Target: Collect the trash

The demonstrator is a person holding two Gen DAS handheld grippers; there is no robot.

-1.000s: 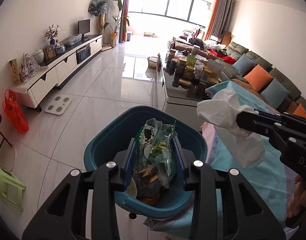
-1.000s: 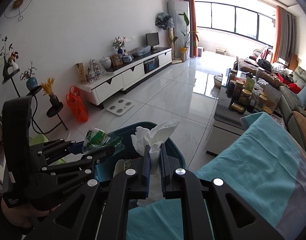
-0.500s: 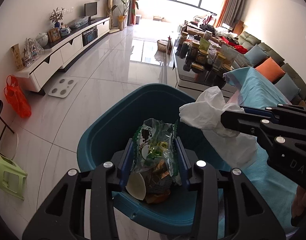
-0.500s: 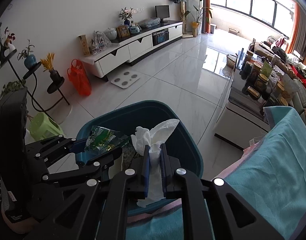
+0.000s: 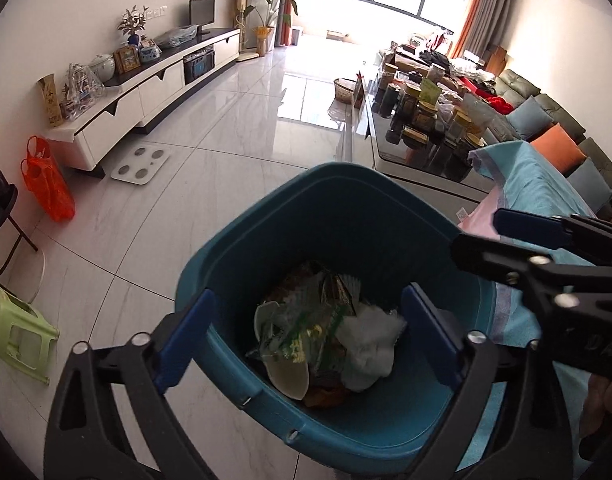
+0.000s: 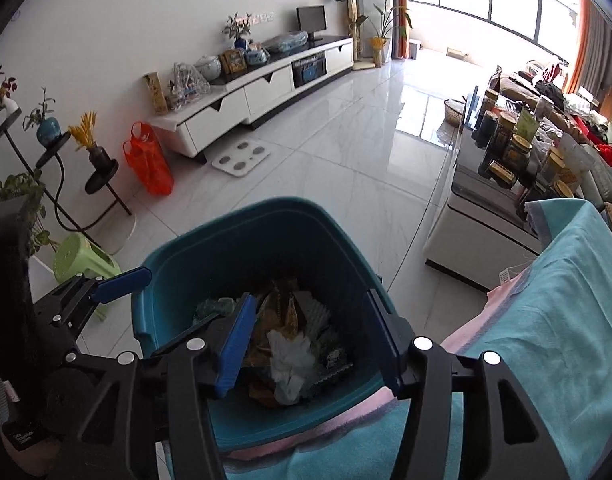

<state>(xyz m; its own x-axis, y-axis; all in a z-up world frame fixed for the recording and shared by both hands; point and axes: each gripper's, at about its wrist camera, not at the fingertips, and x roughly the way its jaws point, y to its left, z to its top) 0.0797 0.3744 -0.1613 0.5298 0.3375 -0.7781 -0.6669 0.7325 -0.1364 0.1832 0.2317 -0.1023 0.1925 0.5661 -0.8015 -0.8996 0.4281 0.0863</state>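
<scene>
Now both hand-held grippers hang over the one teal bin [image 5: 346, 216], their jaws having just been opening and nothing between them. Left hand-held gripper [image 5: 308, 338] stands spread wide; right hand-held gripper [image 6: 308, 346] is parted too. Two dropped pieces lie inside on the heap — a green snack wrapper [image 5: 306, 336] and a white tissue [image 6: 291, 364]. The bin's near rim touches the teal cloth [image 6: 546, 320]; bare tiled floor [image 6: 346, 160] lies open beyond.

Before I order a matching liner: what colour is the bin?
Dark teal, inside and out. The bin shows best in the left wrist view.
</scene>
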